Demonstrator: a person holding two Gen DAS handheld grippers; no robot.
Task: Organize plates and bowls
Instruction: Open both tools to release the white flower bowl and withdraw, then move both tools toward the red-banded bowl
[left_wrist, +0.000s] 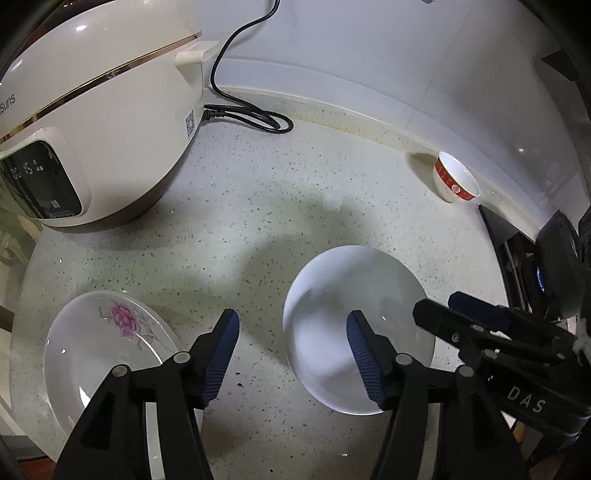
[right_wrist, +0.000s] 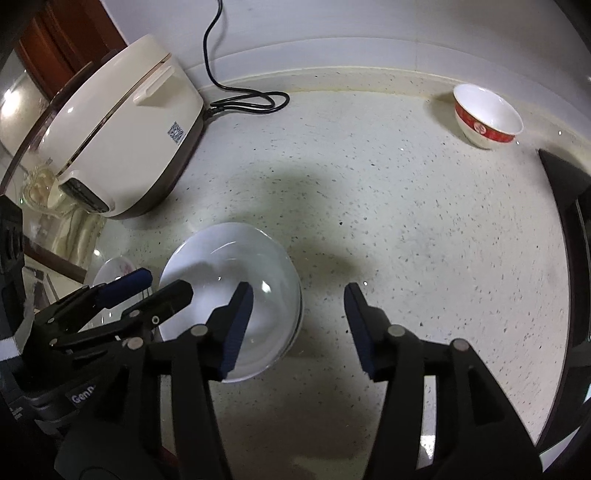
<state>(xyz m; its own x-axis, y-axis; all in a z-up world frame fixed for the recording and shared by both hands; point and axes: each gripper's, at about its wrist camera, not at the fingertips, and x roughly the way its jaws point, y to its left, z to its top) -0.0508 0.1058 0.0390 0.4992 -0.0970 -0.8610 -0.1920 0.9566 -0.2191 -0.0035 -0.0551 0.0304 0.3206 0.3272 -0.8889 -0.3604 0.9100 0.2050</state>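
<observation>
A plain white plate (left_wrist: 332, 295) lies on the speckled counter, also in the right wrist view (right_wrist: 221, 266). A white plate with a pink flower (left_wrist: 99, 343) lies to its left, partly hidden in the right wrist view (right_wrist: 114, 269). A white bowl with a red band (left_wrist: 456, 181) stands at the back by the wall, also in the right wrist view (right_wrist: 485, 116). My left gripper (left_wrist: 291, 343) is open and empty between the two plates, its right finger over the plain plate. My right gripper (right_wrist: 299, 314) is open and empty over the plain plate's right rim; it also shows in the left wrist view (left_wrist: 443, 310).
A cream rice cooker (left_wrist: 92, 122) stands at the back left with its black cord (left_wrist: 258, 118) looped on the counter. A black stove edge (right_wrist: 569, 206) lies at the right. The counter's front edge runs left of the flower plate.
</observation>
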